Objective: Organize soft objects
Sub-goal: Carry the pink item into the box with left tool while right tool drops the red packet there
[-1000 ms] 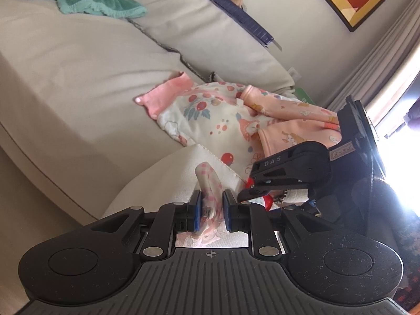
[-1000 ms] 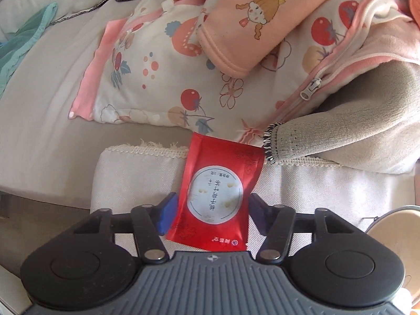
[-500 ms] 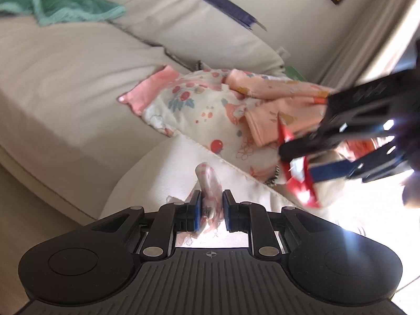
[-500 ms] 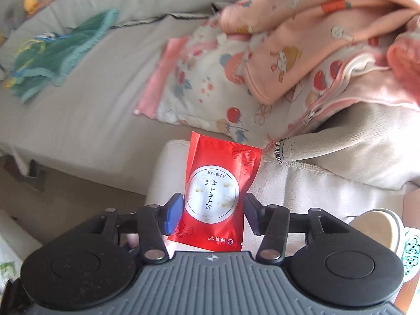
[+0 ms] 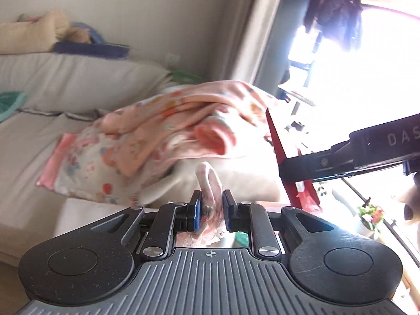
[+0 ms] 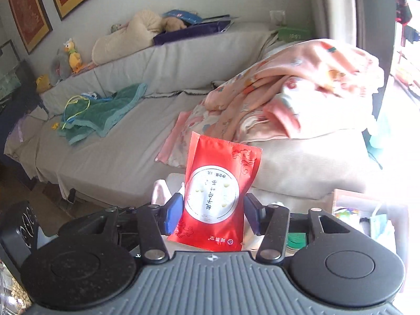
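Note:
My left gripper (image 5: 211,206) is shut on a small pink patterned soft cloth (image 5: 209,183), held up in the air in front of the sofa. My right gripper (image 6: 213,210) is shut on a flat red packet (image 6: 219,191) with a white round label, held upright above the sofa's edge. In the left wrist view the right gripper (image 5: 283,169) reaches in from the right with the red packet (image 5: 278,147) seen edge-on. A pile of pink printed baby clothes and blanket (image 6: 288,97) lies on a pale cushion (image 6: 302,168) at the sofa's right end.
A green towel (image 6: 102,113) with a yellow cord lies on the grey sofa seat (image 6: 110,155). Stuffed toys (image 6: 65,60), a cream pillow and a dark blue book line the sofa back. A bright window and curtain are at the right. A cluttered low surface (image 6: 362,218) sits below right.
Both grippers have lifted up and away from the sofa with their objects still held. The views now look level across the sofa instead of down onto the cushion.

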`<action>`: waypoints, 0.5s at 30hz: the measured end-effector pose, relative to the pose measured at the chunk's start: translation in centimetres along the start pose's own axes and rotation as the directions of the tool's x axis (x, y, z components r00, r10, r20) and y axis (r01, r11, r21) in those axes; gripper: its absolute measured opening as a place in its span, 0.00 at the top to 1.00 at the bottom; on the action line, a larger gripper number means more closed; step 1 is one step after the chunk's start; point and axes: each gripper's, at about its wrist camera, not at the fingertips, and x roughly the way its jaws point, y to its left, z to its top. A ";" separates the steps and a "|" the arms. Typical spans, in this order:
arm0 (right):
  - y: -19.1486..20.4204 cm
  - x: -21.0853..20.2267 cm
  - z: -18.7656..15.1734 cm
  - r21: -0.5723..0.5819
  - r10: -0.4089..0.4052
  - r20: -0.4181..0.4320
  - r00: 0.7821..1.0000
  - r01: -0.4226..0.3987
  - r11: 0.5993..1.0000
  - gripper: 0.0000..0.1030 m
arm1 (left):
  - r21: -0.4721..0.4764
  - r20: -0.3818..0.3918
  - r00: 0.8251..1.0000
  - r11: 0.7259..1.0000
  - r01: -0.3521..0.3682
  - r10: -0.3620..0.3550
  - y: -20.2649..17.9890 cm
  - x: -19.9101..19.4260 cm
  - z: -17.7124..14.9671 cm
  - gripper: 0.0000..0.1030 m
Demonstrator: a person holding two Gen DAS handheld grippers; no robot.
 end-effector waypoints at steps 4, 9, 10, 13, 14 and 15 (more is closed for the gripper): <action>-5.3 -5.5 -2.8 0.018 -0.063 0.067 0.996 0.062 0.998 0.50 | 0.021 -0.091 0.984 0.987 0.157 -0.155 -6.5 1.9 0.0 0.81; -11.2 -9.1 -6.7 0.032 -0.163 0.106 0.981 0.160 0.987 0.50 | -0.024 -0.251 0.922 0.954 0.300 -0.297 -12.7 7.4 -1.7 0.81; -12.0 -9.2 -7.2 0.043 -0.168 0.103 0.980 0.164 0.986 0.50 | -0.040 -0.278 0.908 0.948 0.314 -0.313 -13.7 9.1 -2.4 0.81; -14.7 -8.8 -8.7 0.072 -0.202 0.100 0.974 0.195 0.978 0.50 | -0.095 -0.340 0.876 0.939 0.331 -0.343 -15.1 13.7 -4.6 0.81; -15.7 -8.5 -9.2 0.067 -0.222 0.108 0.969 0.216 0.974 0.50 | -0.103 -0.364 0.866 0.939 0.327 -0.342 -15.3 15.1 -5.4 0.81; -16.4 -8.2 -9.6 0.062 -0.226 0.112 0.968 0.220 0.973 0.50 | -0.099 -0.385 0.862 0.943 0.317 -0.330 -15.3 16.4 -6.0 0.80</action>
